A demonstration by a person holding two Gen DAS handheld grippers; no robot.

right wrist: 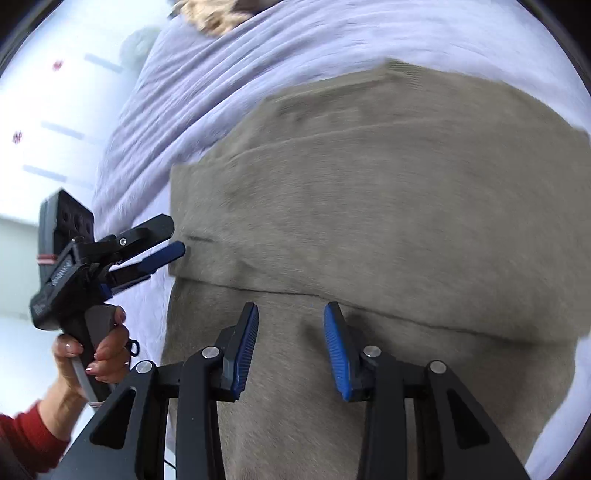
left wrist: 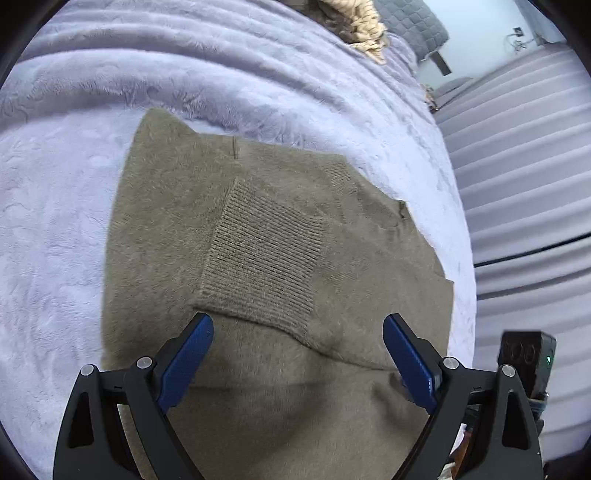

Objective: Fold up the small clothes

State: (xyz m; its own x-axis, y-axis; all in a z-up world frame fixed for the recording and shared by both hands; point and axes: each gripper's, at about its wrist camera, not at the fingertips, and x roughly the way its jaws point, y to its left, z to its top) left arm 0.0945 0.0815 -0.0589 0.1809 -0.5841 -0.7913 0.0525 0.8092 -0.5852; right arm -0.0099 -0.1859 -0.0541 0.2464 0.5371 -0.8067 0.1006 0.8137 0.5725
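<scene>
Sweater [left wrist: 277,258] cuff ribbing in left view, left gripper [right wrist: 173,243] beside sweater edge in right

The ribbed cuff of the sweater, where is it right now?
In the left wrist view the ribbed cuff lies folded onto the middle of the olive sweater, just ahead of the open left gripper, on the lavender blanket.

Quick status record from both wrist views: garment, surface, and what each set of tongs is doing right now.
garment: olive-brown knit sweater, partly folded, ribbed cuff lying on top
surface: lavender plush blanket
left tongs: open, over the sweater, gripping nothing
right tongs: open, over a fold edge, gripping nothing
left hand: holding the left tool's handle, red sleeve
background: tan knit item at the far blanket edge
</scene>
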